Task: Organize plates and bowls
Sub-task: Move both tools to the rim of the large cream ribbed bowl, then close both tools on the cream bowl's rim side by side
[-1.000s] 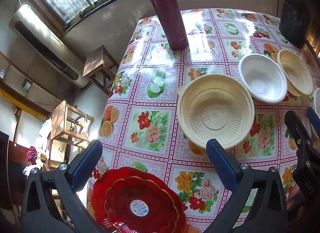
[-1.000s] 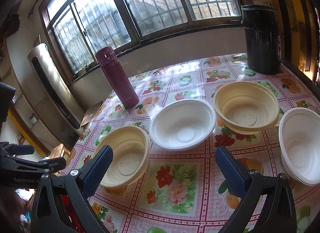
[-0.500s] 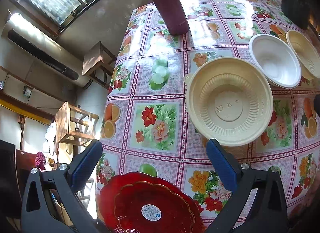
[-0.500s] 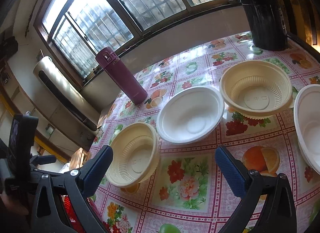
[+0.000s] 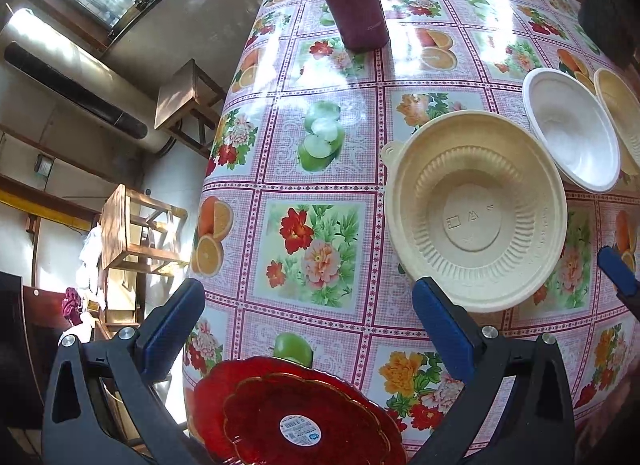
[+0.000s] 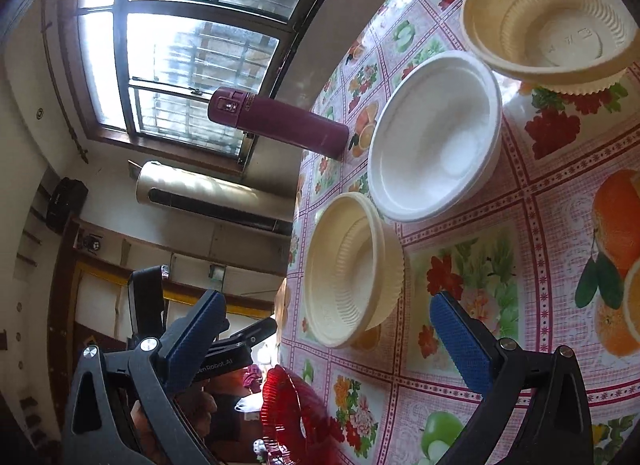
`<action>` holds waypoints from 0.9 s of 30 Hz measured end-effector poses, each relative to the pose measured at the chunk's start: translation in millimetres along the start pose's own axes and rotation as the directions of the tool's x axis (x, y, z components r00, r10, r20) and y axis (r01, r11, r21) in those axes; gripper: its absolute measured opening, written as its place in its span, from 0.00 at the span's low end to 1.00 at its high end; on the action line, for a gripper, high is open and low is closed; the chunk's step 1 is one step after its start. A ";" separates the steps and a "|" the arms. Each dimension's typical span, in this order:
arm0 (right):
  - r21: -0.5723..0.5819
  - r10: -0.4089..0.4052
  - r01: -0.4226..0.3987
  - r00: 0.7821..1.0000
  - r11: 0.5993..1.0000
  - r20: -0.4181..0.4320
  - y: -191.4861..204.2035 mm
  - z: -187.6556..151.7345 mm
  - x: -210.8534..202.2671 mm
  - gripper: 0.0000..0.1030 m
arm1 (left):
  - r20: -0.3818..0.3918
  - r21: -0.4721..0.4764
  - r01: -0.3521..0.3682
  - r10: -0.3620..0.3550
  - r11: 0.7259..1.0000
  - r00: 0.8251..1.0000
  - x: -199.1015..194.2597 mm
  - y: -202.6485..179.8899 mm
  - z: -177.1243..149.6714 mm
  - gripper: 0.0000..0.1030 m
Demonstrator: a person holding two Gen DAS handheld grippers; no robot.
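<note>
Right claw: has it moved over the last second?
Yes. The right claw has rolled: window and maroon flask now appear tipped sideways, and the nearest beige bowl sits larger between its open fingers.

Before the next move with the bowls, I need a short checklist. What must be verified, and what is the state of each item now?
1. Left tongs open and holding nothing: ok.
2. Right tongs open and holding nothing: ok.
3. Nearest cream bowl upright on the tablecloth, nothing inside it: ok.
4. White bowl clear of the cream bowl's rim: cannot tell; their rims look very close in both views.
5. Red plate fully on the table: not ok; it appears to overhang the near edge.
6. Maroon flask out of the working path: ok; it stands upright beyond the bowls.
</note>
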State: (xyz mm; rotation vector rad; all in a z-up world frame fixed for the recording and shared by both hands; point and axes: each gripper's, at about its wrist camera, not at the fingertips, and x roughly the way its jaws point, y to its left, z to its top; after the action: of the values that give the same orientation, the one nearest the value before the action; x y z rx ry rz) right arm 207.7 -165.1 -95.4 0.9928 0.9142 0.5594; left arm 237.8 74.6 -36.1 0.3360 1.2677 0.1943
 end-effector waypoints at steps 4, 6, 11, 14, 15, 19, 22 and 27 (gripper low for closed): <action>-0.030 -0.044 0.044 0.999 0.999 0.001 -1.7 -6.5 17.9 0.90 | -0.027 -0.036 0.023 -0.024 0.999 0.999 7.3 -4.9 5.5 1.00; -0.032 -0.055 0.055 0.998 0.998 -0.004 -4.8 -6.2 27.0 0.86 | -0.037 -0.050 0.037 -0.039 0.998 0.999 10.4 -7.4 7.6 1.00; -0.077 -0.076 0.076 0.997 0.994 0.010 -4.4 -6.3 39.1 0.72 | -0.056 -0.075 0.050 -0.054 0.996 0.997 16.3 -14.1 11.6 1.00; -0.082 -0.106 0.106 0.994 0.991 -0.003 -6.9 -7.1 46.7 0.70 | -0.069 -0.077 0.058 -0.064 0.995 0.996 19.9 -19.1 13.1 1.00; -0.073 -0.105 0.105 0.994 0.992 -0.006 -9.3 -6.9 48.4 0.70 | -0.072 -0.079 0.057 -0.063 0.995 0.995 21.4 -20.0 13.5 1.00; -0.100 -0.140 0.141 0.990 0.985 0.016 -9.6 -4.6 48.4 0.63 | -0.095 -0.111 0.108 -0.119 0.988 0.988 27.2 -19.8 15.0 1.00; -0.113 -0.155 0.157 0.988 0.981 0.026 -8.2 -3.5 48.1 0.59 | -0.090 -0.127 0.141 -0.153 0.982 0.984 26.2 -19.5 16.9 1.00; -0.127 -0.169 0.172 0.985 0.977 0.040 -7.2 -2.0 46.8 0.57 | -0.070 -0.152 0.221 -0.233 0.963 0.970 24.5 -18.0 20.8 0.90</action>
State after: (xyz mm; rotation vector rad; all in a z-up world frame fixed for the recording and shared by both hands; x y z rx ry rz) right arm 230.3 -131.9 -120.6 0.7945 0.9157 0.4524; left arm 264.0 62.9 -59.0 0.0573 1.3601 0.1035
